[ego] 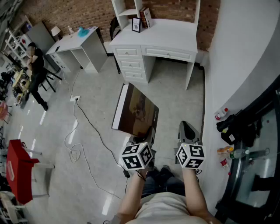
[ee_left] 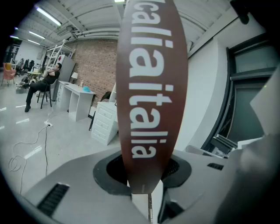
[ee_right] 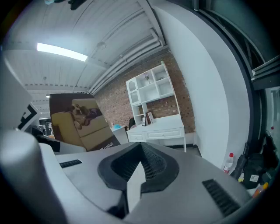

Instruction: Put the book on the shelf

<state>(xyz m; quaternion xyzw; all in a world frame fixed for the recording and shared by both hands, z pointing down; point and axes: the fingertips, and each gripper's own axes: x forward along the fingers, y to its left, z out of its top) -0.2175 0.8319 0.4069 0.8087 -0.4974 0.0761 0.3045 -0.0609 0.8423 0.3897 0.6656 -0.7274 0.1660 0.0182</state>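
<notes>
Large brown book [ego: 138,111], its cover a photograph of a dog on a tan sofa and its spine lettered in white with a word ending in "italia" whose start runs off the top of the left gripper view, stands clamped by its lower edge in the left hand-held gripper [ego: 149,132]. It is held out over the grey floor [ego: 175,100], well apart from the white desk [ego: 168,35] and the white shelf unit [ego: 126,12] on it. The right hand-held gripper [ego: 189,127] reaches forward just beside the left one on a bare forearm, jaws together on nothing, and the small white print at the cover's corner is too blurred to read.
</notes>
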